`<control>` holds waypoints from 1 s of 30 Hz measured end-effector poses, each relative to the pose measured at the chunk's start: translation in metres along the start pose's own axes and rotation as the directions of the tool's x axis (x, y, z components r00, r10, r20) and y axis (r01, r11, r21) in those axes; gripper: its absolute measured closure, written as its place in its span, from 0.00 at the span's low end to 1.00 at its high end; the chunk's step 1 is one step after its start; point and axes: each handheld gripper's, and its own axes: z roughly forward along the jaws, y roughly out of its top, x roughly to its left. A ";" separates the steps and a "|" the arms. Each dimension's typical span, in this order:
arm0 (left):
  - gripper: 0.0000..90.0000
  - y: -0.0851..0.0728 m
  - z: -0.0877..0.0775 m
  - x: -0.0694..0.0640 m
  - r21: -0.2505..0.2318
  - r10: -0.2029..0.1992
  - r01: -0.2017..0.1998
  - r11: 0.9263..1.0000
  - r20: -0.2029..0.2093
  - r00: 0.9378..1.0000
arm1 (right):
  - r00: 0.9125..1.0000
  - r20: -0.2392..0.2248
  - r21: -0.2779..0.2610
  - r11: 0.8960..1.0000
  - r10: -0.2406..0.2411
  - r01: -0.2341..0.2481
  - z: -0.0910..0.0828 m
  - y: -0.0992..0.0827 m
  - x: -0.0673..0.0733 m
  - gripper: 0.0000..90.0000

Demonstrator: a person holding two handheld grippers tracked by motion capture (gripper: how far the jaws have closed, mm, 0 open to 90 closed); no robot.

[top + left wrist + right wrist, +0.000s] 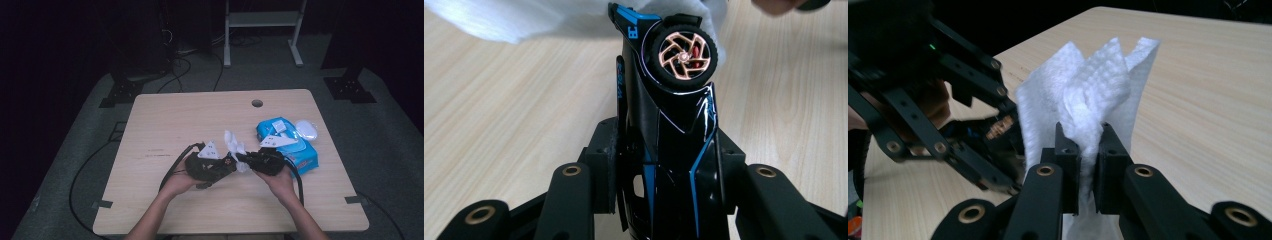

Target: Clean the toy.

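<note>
Closest to the camera, the left gripper (659,165) is clamped on a glossy black toy car (669,130) with blue trim and a copper-spoked wheel (682,56), held just above the wooden surface (165,125). The right gripper (1087,150) pinches a crumpled white wet wipe (1093,95), pressed against the car's far end. Wiping looks underway, judging by this contact. A blue wipes pack (300,150) lies beside the right hand.
</note>
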 end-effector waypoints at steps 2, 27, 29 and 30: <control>0.63 -0.001 -0.002 0.001 -0.012 -0.010 0.010 1.000 0.001 1.000 | 1.000 0.002 0.012 1.000 0.018 -0.018 0.002 -0.004 -0.004 0.92; 0.63 0.001 -0.008 0.005 -0.080 -0.035 0.037 0.996 0.020 0.999 | 0.998 -0.019 -0.008 0.998 0.057 -0.057 0.001 -0.006 -0.009 0.92; 0.63 0.001 -0.009 0.005 -0.092 -0.043 0.045 0.995 0.027 0.999 | 0.997 -0.019 0.020 0.997 0.069 -0.069 0.005 -0.012 -0.012 0.91; 0.63 0.002 -0.010 0.005 -0.094 -0.040 0.042 0.995 0.030 0.999 | 0.997 -0.019 0.031 0.997 0.076 -0.075 0.006 -0.013 -0.013 0.91</control>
